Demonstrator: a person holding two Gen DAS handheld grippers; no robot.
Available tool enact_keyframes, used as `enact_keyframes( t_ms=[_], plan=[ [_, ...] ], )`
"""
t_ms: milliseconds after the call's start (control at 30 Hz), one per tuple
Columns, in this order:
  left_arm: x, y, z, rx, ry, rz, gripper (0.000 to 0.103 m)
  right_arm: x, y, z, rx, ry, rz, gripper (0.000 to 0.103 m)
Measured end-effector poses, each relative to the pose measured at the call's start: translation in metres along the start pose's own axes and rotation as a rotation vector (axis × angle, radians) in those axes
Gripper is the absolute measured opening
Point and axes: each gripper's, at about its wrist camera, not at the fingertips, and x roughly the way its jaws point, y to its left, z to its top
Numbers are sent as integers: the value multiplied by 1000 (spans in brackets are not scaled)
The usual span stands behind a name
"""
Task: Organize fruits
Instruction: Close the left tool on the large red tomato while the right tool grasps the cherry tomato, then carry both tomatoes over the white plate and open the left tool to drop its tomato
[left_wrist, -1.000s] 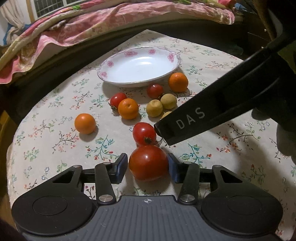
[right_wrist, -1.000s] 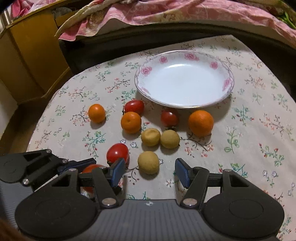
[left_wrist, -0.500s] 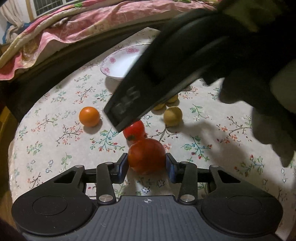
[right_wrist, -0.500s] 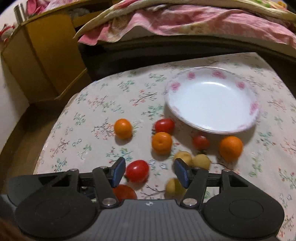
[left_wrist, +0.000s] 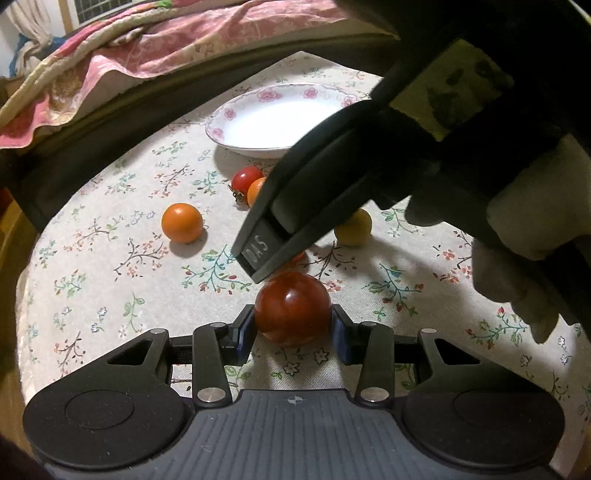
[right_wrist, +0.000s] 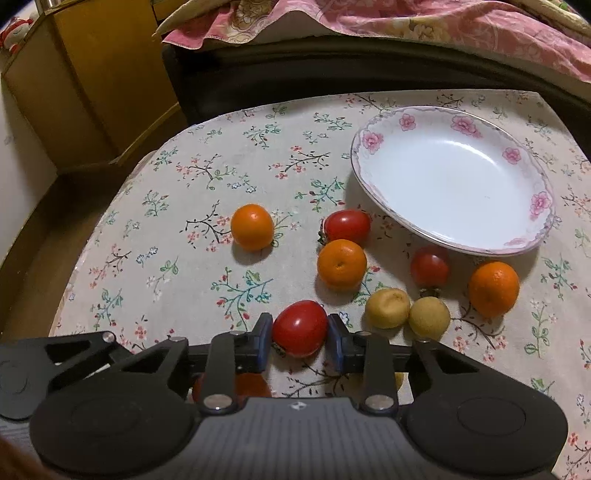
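Large tomato (left_wrist: 293, 308) pinched by left jaws, small tomato (right_wrist: 300, 328) by right; plate (right_wrist: 454, 243) at 1 o'clock.

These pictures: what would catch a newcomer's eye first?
Each gripper is closed on a tomato: the left gripper holds a large tomato, the right gripper a smaller tomato. Beyond them, an empty flowered plate sits on the floral tablecloth, with oranges, tomatoes and yellow fruits scattered beside it.
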Motion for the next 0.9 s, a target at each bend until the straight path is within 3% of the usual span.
enact_keyframes(
  t_ms=[200, 467, 733, 900],
  plan=[
    [3, 1, 7, -16, 20, 0, 49, -12, -10, 1, 41, -15, -5, 34],
    [-1, 16, 24, -99, 21, 3, 49, -53, -33, 6, 85, -98, -59, 34],
    [-11, 29, 64, -164, -37, -15, 49, -78, -54, 31, 77, -140, -119, 34],
    [6, 35, 101, -180, -71, -24, 49, -67, -77, 46, 104, -139, -157, 34]
  ],
)
